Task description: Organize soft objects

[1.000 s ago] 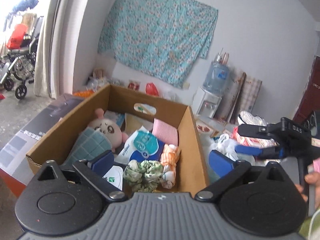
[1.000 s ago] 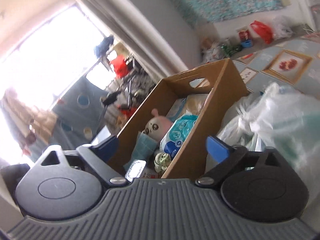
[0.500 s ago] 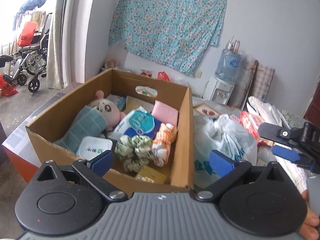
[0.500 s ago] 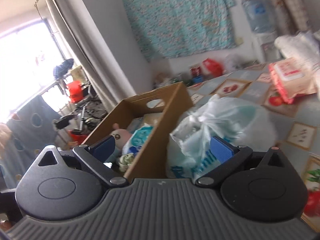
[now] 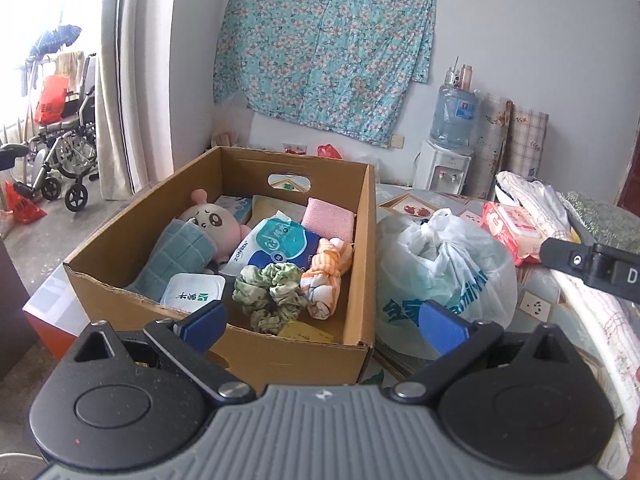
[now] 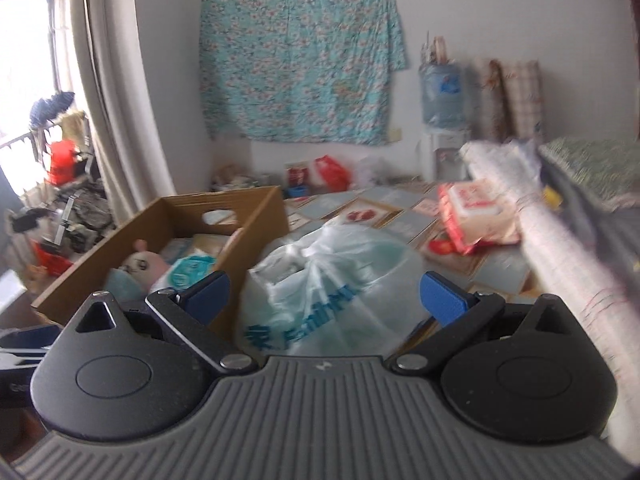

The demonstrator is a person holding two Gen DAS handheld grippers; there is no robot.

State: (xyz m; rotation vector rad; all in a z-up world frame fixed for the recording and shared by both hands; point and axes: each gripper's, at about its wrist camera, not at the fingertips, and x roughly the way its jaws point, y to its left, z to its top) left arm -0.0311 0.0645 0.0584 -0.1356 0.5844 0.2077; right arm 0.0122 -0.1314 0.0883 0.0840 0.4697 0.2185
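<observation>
Blue-tipped and spread wide with nothing between them, my left gripper hangs level before the cardboard box of soft things. My right gripper, equally agape, faces the plastic bag just beside it.

Matt brown corrugated cardboard box, its front edge torn rough. Inside, a plush doll with a soft fuzzy face, a teal quilted cloth, a pink terry-looking pad, a crinkled green fabric scrunchie and a knotted orange-and-white cloth. The tissue pack wears glossy plastic film. Beside the box, a thin, translucent, creased plastic bag, shiny where light hits. The left gripper shows matt black plastic, ribbed grey body, smooth blue finger pads and bright metal screws. On the wall, a wrinkled floral cloth sheet.
</observation>
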